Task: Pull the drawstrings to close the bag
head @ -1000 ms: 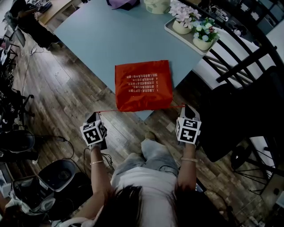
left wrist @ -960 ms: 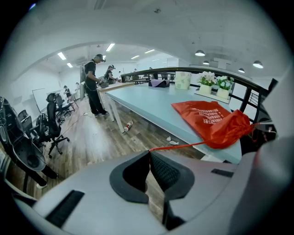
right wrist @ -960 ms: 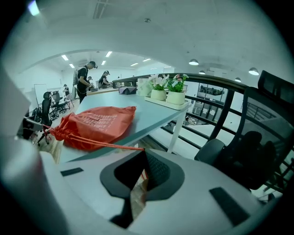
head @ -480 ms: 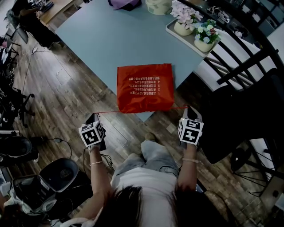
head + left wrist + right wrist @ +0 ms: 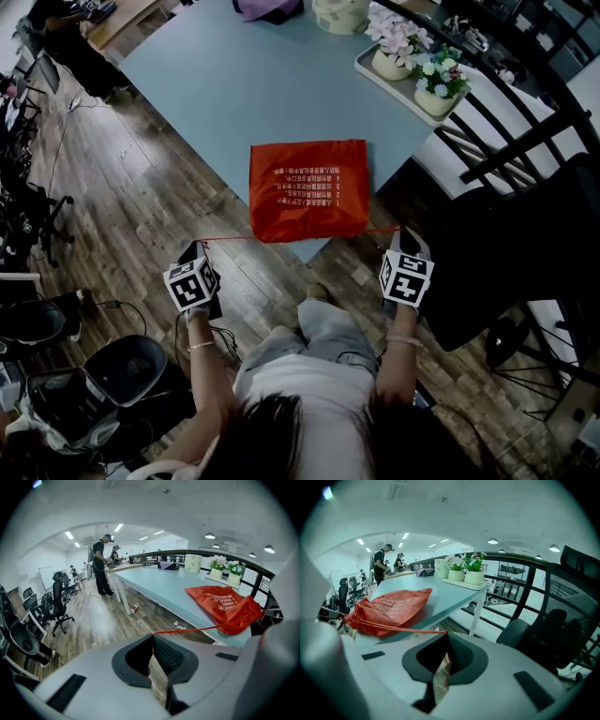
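Left hand-held gripper (image 5: 199,247) and right hand-held gripper (image 5: 406,234) each clamp a drawstring (image 5: 230,237); bag (image 5: 307,187) lies at table (image 5: 234,84) corner

Print on the red bag (image 5: 307,190) was too small to read, purple item (image 5: 267,7) and cream container (image 5: 339,13) were cut by the top edge, drawstring (image 5: 187,630) ends were hidden within left tongs (image 5: 152,635) and right tongs (image 5: 444,634).

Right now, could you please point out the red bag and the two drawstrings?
red bag (image 5: 307,187): head view, middle of its cloth
left drawstring (image 5: 185,630): left gripper view, mid-span
right drawstring (image 5: 403,627): right gripper view, mid-span
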`<state>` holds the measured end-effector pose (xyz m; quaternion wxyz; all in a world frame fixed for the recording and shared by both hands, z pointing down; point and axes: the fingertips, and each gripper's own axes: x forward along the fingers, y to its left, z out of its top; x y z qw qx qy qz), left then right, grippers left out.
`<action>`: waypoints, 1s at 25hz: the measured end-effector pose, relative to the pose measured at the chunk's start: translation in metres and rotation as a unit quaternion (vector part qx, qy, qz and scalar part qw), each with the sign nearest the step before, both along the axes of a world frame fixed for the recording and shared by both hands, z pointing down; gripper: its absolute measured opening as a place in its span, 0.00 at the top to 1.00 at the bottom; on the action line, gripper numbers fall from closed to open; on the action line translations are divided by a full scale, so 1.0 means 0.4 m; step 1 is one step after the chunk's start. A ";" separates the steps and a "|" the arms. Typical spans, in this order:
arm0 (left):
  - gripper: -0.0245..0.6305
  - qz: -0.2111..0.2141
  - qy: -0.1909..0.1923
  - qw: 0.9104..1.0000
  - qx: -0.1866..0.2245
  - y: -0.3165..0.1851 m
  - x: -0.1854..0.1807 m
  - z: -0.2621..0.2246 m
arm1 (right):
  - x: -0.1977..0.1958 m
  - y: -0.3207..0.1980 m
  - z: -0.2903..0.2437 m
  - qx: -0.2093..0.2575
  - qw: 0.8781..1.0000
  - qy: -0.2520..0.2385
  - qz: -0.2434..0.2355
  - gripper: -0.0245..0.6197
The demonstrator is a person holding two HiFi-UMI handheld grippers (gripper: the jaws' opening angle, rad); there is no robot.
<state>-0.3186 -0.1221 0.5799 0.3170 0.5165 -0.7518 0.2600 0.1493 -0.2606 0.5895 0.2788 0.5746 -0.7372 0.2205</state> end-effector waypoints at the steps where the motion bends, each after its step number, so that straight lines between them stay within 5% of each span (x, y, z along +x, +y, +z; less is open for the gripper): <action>1: 0.93 -0.001 0.000 1.000 0.000 -0.003 -0.001 -0.001 | 0.002 -0.002 -0.001 0.000 1.000 0.000 0.001 0.92; 14: 0.93 -0.004 0.002 1.000 0.007 -0.030 -0.015 -0.007 | 0.005 -0.026 0.002 -0.002 1.000 -0.005 0.012 0.92; 19: 0.93 0.052 -0.008 0.998 0.038 -0.037 0.009 -0.030 | -0.005 -0.030 -0.007 -0.002 1.000 -0.018 0.013 0.92; 25: 0.93 0.077 0.030 0.994 0.070 -0.026 0.034 -0.037 | -0.031 -0.013 -0.011 -0.011 0.999 -0.048 0.002 0.92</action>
